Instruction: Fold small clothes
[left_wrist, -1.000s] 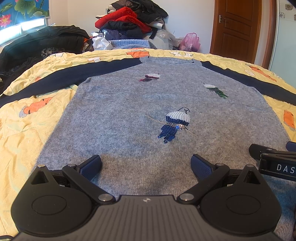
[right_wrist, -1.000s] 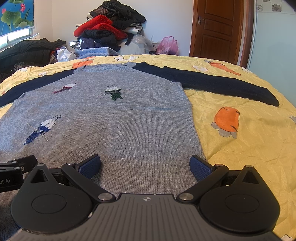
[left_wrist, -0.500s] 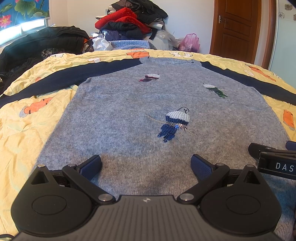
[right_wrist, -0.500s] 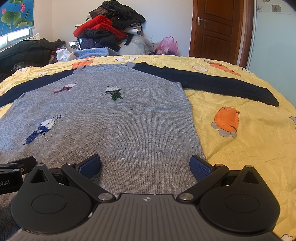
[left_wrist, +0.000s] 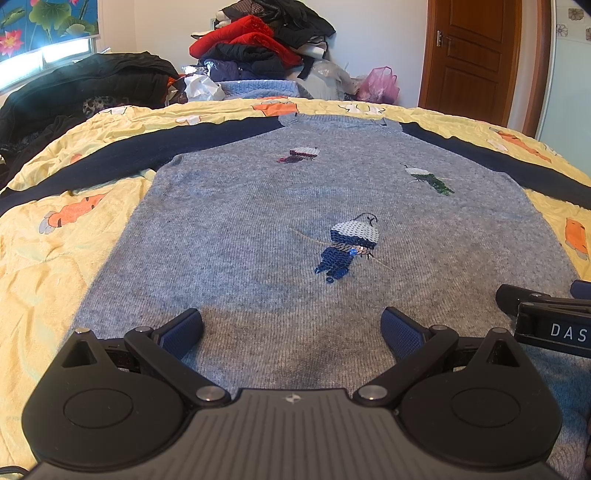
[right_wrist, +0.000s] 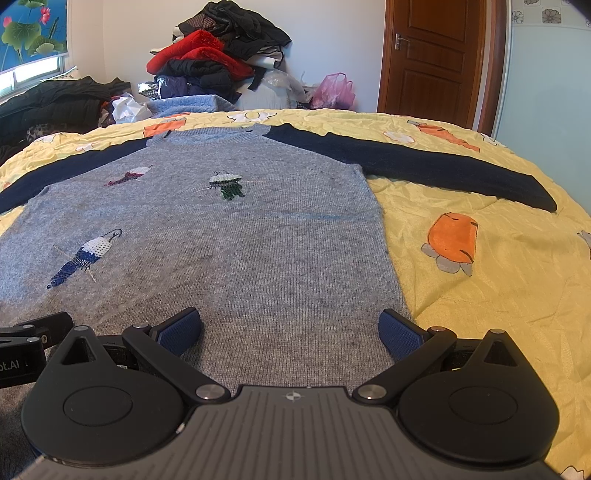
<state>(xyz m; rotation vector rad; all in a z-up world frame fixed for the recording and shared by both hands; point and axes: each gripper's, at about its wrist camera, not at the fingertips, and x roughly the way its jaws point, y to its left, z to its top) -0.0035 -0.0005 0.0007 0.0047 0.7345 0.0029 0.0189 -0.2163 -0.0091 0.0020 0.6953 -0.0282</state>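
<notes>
1. I'm looking at the grey sweater (left_wrist: 258, 240), spread flat, front up, on the bed's yellow bedspread (left_wrist: 44, 251), navy sleeves stretched out to either side.
2. My left tongs (left_wrist: 291, 326) sit low over the sweater's near hem, blue pads wide apart, nothing between them.
3. My right tongs (right_wrist: 290, 326) are spread just as wide, over the hem near the sweater's right edge; the right pad (right_wrist: 400, 338) sits about at that edge, empty too.
4. The two tools are side by side: the right one pokes into the left camera's right edge, and the left one shows at the right camera's left edge.
5. Three sequined figures dot the chest; the blue-and-white figure (left_wrist: 349, 245) is nearest me.
6. Beyond the bed: a clothes pile (right_wrist: 218, 62) and a wooden door (right_wrist: 436, 59).
</notes>
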